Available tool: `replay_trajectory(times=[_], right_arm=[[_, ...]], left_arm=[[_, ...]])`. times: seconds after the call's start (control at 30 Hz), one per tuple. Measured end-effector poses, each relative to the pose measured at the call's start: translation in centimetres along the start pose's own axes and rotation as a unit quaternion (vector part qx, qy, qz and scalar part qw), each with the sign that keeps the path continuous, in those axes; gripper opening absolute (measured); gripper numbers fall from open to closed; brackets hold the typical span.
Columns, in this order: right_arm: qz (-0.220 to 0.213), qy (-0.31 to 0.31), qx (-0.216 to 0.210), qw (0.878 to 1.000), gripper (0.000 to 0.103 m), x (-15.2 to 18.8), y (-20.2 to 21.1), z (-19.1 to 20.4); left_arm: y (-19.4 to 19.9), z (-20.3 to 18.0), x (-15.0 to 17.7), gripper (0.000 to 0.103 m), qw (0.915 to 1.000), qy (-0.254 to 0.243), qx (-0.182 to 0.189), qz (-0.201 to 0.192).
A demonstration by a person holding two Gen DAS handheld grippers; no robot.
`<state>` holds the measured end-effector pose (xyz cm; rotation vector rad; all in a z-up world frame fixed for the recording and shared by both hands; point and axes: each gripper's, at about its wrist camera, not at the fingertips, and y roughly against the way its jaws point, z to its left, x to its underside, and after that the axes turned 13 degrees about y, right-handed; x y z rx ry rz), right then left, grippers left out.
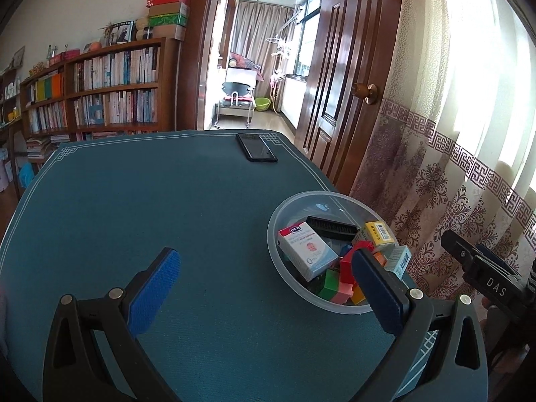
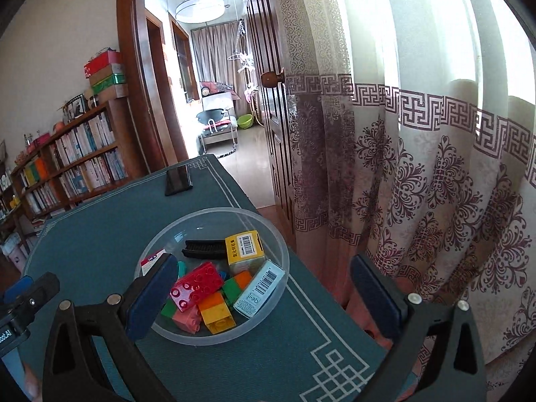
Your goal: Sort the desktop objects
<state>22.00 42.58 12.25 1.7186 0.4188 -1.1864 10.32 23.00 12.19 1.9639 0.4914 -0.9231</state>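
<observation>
While gaping, both hand-held grippers [image 1: 264, 289] [image 2: 264, 296] hover.

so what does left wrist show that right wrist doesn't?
Left wrist only: the whole face of the white baby-picture box and the table's bare left half. Right wrist only: the red brick's studded top and the pale blue barcode box in full. Both: clear bowl, black comb, yellow box, phone, open tools.

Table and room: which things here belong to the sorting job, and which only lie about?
Job: bowl; in it bricks, yellow box, white box, black comb, pale box.

Lying about: phone, bookshelf, curtain, door.
</observation>
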Motion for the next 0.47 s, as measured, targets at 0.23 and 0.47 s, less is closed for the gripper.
replay_trajectory(times=[0.23, 0.47], right_arm=[[0.005, 0.003, 0.01, 1.0, 0.103, 0.3, -0.6, -0.4], [0.012, -0.003, 0.022, 1.0, 0.103, 0.5, -1.4, -1.1]], left_arm=[[-0.6, -1.1, 0.6, 0.103, 0.9998, -0.016, 0.005, 0.013], [-1.1, -2.9, 1.4, 0.103, 0.9983, -0.053, 0.011, 0.019]])
